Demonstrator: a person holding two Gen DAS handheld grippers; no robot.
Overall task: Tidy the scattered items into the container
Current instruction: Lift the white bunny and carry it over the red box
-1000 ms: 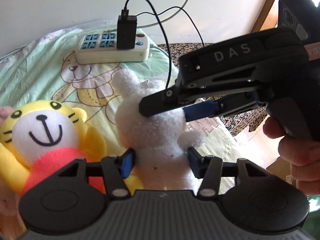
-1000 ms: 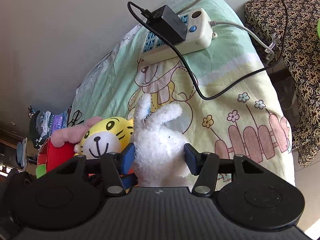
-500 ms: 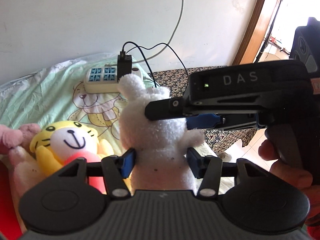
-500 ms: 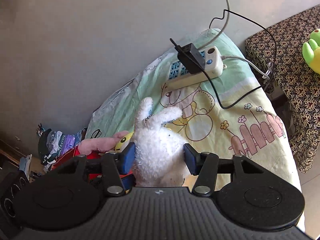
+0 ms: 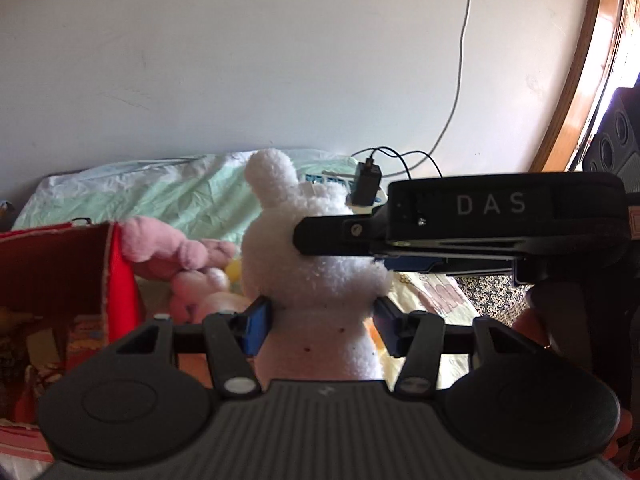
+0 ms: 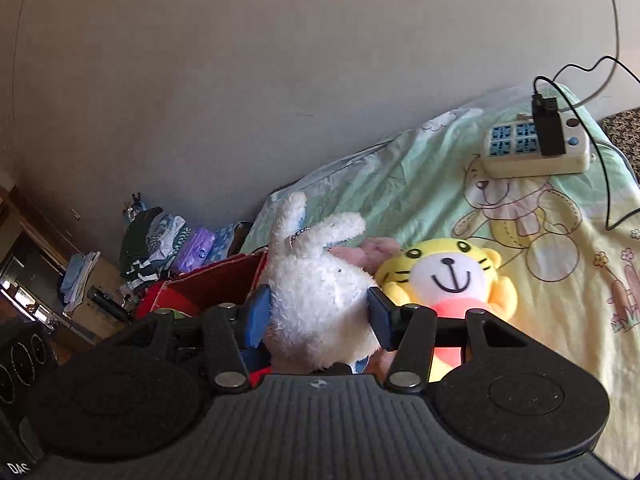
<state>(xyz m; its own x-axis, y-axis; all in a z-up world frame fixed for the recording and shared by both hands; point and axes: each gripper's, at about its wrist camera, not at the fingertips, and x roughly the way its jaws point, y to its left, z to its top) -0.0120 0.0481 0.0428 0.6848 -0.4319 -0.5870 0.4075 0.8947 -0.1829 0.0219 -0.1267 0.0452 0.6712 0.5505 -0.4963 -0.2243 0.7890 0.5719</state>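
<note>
Two claws are sharing one load: we are pinching the white plush rabbit (image 5: 316, 280) with both. Our left gripper (image 5: 322, 322) is pressing its blue pads (image 5: 256, 322) into the rabbit's lower body, one on each side, with the toy standing upright between them and its ear pointing up. Our right gripper (image 6: 318, 316) is squeezing the same rabbit across its round middle, and from the left wrist view we are seeing that right tool reaching in from the right side, lying level across the toy's upper body. A hand (image 5: 536, 320) is wrapping the right tool's handle at the far right.

Outward from the claws, the red box (image 5: 116, 276) is sitting just to the left of the left gripper, its open top facing up and its near wall close beside the rabbit. That leftward offset is what the coming move is turning on, we judge: the rabbit's long axis is running vertical, the box mouth is lying left and a little below, and the left gripper is nearer to it. Beyond the rabbit, a pink plush (image 5: 160, 248) is resting against the box corner, and a yellow tiger plush (image 6: 444, 276) is lying to the right of the right gripper on the printed sheet (image 6: 560, 260). Farther out, a power strip (image 6: 536, 148) is sitting near the wall
</note>
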